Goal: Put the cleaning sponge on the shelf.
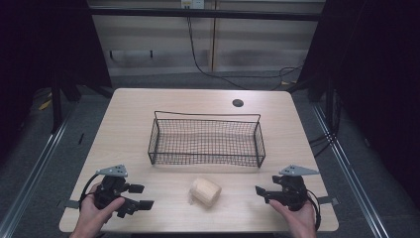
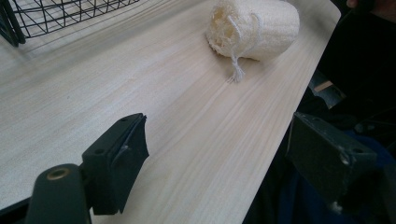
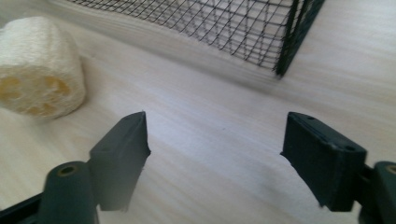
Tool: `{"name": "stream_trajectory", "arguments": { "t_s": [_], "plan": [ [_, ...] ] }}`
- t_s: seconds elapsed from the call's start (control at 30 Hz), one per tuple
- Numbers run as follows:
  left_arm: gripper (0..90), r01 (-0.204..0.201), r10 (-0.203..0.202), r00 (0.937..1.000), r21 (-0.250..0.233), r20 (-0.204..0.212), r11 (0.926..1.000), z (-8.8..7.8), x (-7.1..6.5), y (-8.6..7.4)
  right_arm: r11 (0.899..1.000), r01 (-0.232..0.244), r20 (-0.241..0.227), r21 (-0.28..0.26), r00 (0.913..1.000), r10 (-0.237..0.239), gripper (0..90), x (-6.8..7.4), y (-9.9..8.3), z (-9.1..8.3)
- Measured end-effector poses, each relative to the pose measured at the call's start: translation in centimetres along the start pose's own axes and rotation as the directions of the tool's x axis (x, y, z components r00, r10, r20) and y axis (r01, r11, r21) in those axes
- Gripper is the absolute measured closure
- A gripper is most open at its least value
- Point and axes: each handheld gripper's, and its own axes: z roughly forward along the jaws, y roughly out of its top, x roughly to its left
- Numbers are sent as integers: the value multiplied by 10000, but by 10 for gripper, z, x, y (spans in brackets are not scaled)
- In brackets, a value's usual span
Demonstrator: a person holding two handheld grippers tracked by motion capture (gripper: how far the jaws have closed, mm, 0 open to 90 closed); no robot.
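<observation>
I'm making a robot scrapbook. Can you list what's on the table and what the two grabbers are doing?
sponge: loofah roll lying on its side, near the table's front edge
basket: black wire basket, behind the loofah roll, nothing in it
left gripper: open, holding nothing
right gripper: open, holding nothing
table: light wood

The high view is dim around the edges: both sides fall into near-black, while the table (image 1: 148,114) is evenly and softly lit from above, with faint shadows and no glare. That view is slightly soft and grainy. In both gripper views the wood looks brighter, almost washed out. The near jaws are blurred, and the loofah (image 3: 39,70) and the basket (image 3: 243,28) look soft in the right gripper view; the loofah's far end is slightly overexposed in the left gripper view.
</observation>
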Motion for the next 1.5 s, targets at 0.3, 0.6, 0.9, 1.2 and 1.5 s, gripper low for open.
{"name": "stream_trajectory", "arguments": {
  "t_s": [0.3,0.6,0.9,1.2,1.5],
  "plan": [
    [197,-44,44,10000,9,0,10000,-1,-1,0,9984,80,-531,569,9986,-50,292,4,9,-6],
    [197,-74,74,10000,-32,-8,10000,-2,-1,0,9994,-19,-812,347,9967,47,386,13,20,-15],
    [197,-30,30,10000,0,-68,10000,-1,0,0,9937,271,-1418,1092,9898,-114,311,28,41,-10],
    [197,-49,49,10000,29,-63,10000,-1,-1,0,9774,757,-2229,1974,9744,-304,233,40,54,0],
    [197,-37,37,10000,10,-60,10000,-1,0,0,9635,1293,-2901,2346,9553,-576,196,53,71,9]
  ]
}}
